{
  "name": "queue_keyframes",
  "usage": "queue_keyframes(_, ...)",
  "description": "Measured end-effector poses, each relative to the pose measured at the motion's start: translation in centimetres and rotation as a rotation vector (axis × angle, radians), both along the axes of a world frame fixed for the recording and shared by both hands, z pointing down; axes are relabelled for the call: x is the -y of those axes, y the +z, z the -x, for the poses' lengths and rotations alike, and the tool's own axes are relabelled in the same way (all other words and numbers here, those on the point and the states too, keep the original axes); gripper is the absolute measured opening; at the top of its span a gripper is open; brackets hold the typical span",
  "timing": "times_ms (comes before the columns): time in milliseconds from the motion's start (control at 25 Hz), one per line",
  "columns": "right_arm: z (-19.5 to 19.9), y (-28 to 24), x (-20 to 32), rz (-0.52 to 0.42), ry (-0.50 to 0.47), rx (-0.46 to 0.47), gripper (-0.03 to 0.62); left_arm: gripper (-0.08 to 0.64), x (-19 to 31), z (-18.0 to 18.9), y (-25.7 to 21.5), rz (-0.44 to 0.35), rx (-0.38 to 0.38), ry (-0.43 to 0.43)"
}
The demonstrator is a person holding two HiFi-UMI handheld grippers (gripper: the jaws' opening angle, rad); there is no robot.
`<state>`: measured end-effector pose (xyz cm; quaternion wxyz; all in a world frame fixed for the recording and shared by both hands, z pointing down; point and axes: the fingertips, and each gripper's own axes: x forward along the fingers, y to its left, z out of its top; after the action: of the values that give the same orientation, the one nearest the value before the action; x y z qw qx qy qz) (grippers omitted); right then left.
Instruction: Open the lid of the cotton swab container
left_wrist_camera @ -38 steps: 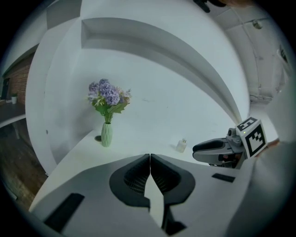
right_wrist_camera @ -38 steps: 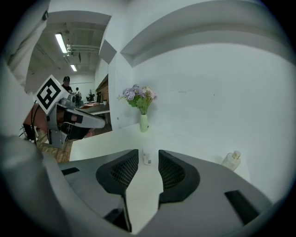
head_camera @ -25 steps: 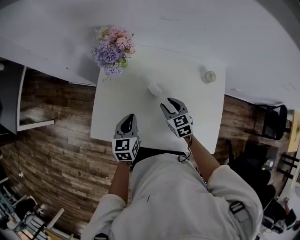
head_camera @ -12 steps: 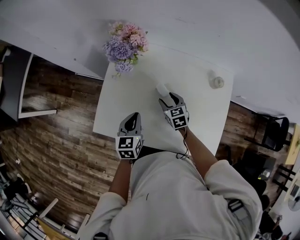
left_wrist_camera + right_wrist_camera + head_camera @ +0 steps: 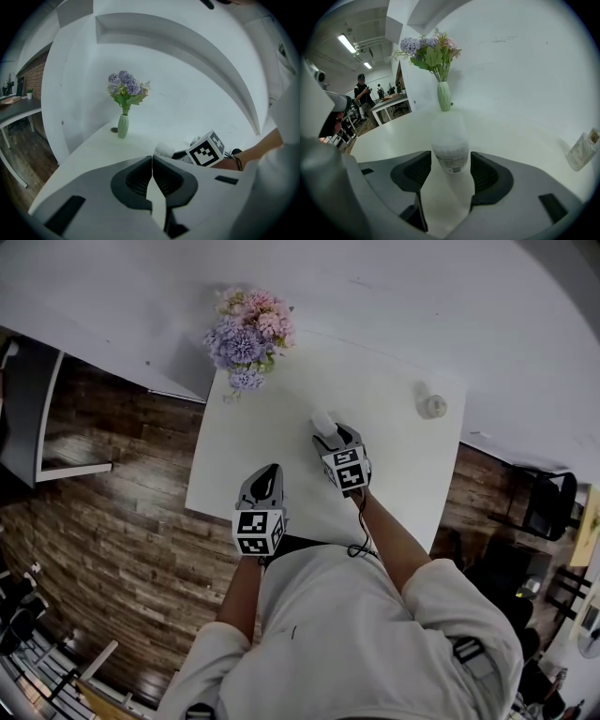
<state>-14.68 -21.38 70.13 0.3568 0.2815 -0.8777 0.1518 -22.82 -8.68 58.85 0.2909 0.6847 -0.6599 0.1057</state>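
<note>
— Where's the cotton swab container (image 5: 450, 140)?
— Upright on the table (image 5: 272, 427), at 12 o'clock from the right gripper (image 5: 449, 164). Its jaws have just been opening and straddle the container, pads not touching it.
— And the left gripper (image 5: 152, 171)?
— Clenched, empty, at the container's 7 o'clock, farther off.

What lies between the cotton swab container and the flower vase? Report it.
Nothing: the stretch of white table between the cotton swab container and the flower vase is bare, as the left gripper view shows.
</note>
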Motion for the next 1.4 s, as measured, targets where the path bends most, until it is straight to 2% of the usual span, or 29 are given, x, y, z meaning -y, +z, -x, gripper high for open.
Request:
queue_keyframes(160, -0.2, 0.5, 0.4, -0.002, 0.028, -0.009, 0.202, 0.021, -0.1, -0.1, 0.2, 0.005, -0.003, 0.009)
queue_keyframes(480, -1.0, -0.4, 0.3, -0.024, 0.007, 0.008, 0.193, 0.020, 0.1, -0.6, 0.6, 0.015, -0.004, 0.034)
queue_keyframes(800, -3.1, -3.7, 0.0, -0.073, -0.035, 0.053, 0.192, 0.021, 1.3, -2.4, -0.2, -0.006, 0.024, 0.115)
queue_keyframes(1000, -4.4, -6.7, -0.9, -0.089, -0.117, 0.079, 0.192, 0.021, 2.1, -3.7, -0.5, 0.000, 0.076, 0.216)
queue_keyframes(1120, -5.1, -8.3, -2.1, -0.080, -0.202, 0.095, 0.192, 0.021, 2.6, -4.6, -0.9, -0.007, 0.104, 0.283)
queue_keyframes(1400, -6.3, -11.2, -5.5, 0.003, -0.384, 0.152, 0.192, 0.021, 3.0, -7.9, -1.8, -0.012, 0.166, 0.505)
